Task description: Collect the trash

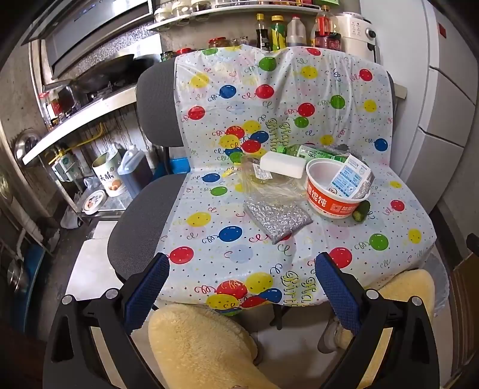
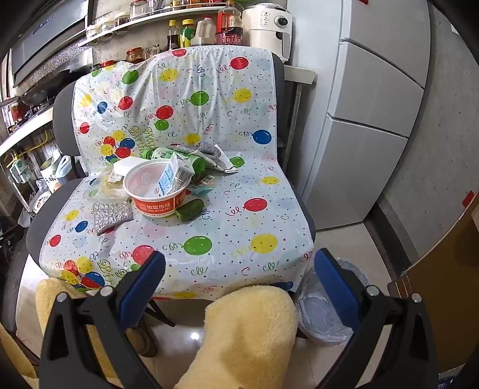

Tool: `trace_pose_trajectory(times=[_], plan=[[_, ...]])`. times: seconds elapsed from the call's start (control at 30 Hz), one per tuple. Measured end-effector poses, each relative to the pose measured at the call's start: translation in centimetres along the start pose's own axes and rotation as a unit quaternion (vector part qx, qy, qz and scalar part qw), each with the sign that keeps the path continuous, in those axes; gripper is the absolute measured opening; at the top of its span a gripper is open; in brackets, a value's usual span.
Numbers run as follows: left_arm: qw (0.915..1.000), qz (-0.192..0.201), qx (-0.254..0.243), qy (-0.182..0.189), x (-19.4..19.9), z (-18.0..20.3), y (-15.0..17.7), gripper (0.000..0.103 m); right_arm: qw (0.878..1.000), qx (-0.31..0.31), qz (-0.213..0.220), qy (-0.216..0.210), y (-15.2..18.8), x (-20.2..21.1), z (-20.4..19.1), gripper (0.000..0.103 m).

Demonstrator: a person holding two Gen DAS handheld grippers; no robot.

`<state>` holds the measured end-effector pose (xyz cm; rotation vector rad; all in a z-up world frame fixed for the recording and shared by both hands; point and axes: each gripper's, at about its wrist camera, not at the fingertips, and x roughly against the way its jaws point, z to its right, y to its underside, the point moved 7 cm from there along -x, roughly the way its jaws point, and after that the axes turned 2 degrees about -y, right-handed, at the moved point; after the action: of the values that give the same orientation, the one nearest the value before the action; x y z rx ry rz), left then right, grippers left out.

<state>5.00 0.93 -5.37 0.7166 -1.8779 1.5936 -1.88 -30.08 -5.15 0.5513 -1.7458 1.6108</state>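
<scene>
A dark office chair (image 1: 140, 221) is seen draped in a plastic balloon-print cover (image 1: 299, 98) on which part of a "Happy Birthday" legend can be read in green script. The trash is gathered on the rear half of the seat. A red-and-white paper bowl (image 2: 155, 191) is printed with Chinese characters, "加盟热线" and a partly legible telephone number beginning "400"; in the left view "馄饨" is read on its side. A blue-and-white carton (image 2: 172, 176) with a barcode is leaned inside the bowl; its small print cannot be read. A cucumber piece (image 2: 189, 210) lies just beside the bowl's base. A green-labelled bottle (image 1: 311, 151) lies on its side behind the bowl, label text illegible. A white block (image 1: 283, 164) rests on a clear plastic container (image 1: 269, 182) bearing a small sticker, and a silver glitter pad (image 1: 277, 220) lies in front of it. A lined bin (image 2: 326, 302) stands on the floor at the chair's right front corner. On the worktop behind, a red-labelled oil bottle (image 2: 230, 27) carries characters too small to confirm, and a tin (image 1: 109, 176) under the counter is marked with large characters. The left gripper (image 1: 242, 287) and right gripper (image 2: 239, 284) are held before the seat edge above fleece-clad knees (image 2: 248, 326), the jaws of both spread wide with nothing between them.
</scene>
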Motion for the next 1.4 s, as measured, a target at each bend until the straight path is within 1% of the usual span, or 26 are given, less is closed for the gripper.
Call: trace_pose_trajectory(times=[0.33, 0.37, 1.4], plan=[[1.0000, 0.002, 0.007, -0.001, -0.12, -0.37, 0.08, 0.096, 1.000, -0.001, -0.003, 0.004, 0.21, -0.20, 0.12, 0.097], [1.0000, 0.001, 0.005, -0.001, 0.13, 0.25, -0.13, 0.096, 1.000, -0.001, -0.003, 0.005, 0.26, -0.22, 0.11, 0.097], [1.0000, 0.001, 0.006, 0.000, 0.10, 0.14, -0.12, 0.096, 1.000, -0.003, -0.005, 0.005, 0.34, -0.41, 0.26, 0.097]])
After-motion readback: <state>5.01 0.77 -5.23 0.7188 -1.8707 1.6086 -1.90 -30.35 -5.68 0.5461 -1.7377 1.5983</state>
